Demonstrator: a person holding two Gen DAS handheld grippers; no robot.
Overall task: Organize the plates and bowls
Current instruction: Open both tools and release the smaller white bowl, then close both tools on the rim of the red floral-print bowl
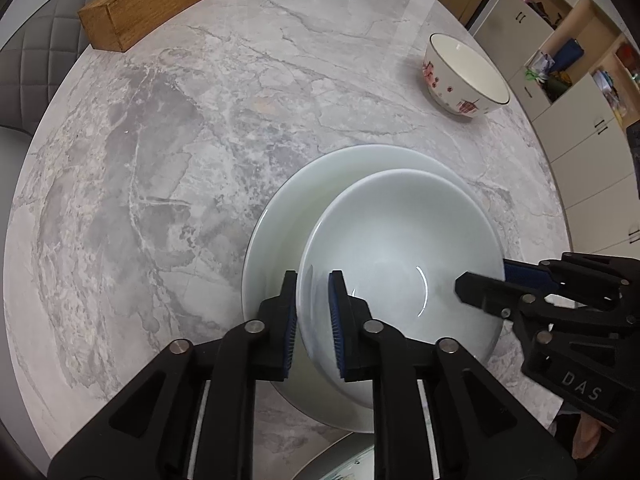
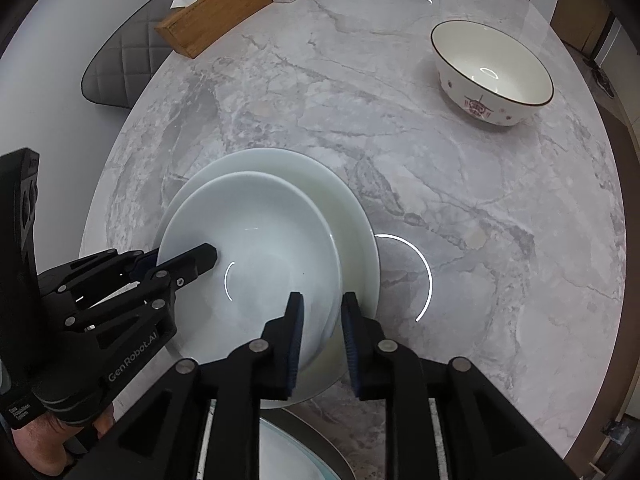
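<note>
Marble table [image 1: 200,140] carries your stack near its front edge: a white plate [image 1: 280,208] with the white bowl [image 1: 400,240] sitting off-centre on it. Your left gripper [image 1: 313,304] and right gripper [image 2: 322,320] straddle opposite sides of the bowl's rim, jaws slightly parted, pads apparently clear. Lift away crookedly and a finger may catch the rim, dragging the bowl off the plate; the patterned bowl [image 2: 492,72] stands well apart, unstacked.

The shallow bowl [image 1: 400,256] is plain pale bluish white, and the plate [image 1: 280,216] under it is a plain, slightly creamier white. The deep bowl [image 2: 494,74] is cream with a dark rim line and red-pink motifs outside. The table [image 1: 180,152] is grey-veined marble. The tissue box [image 1: 136,4] is brown wood grain.
</note>
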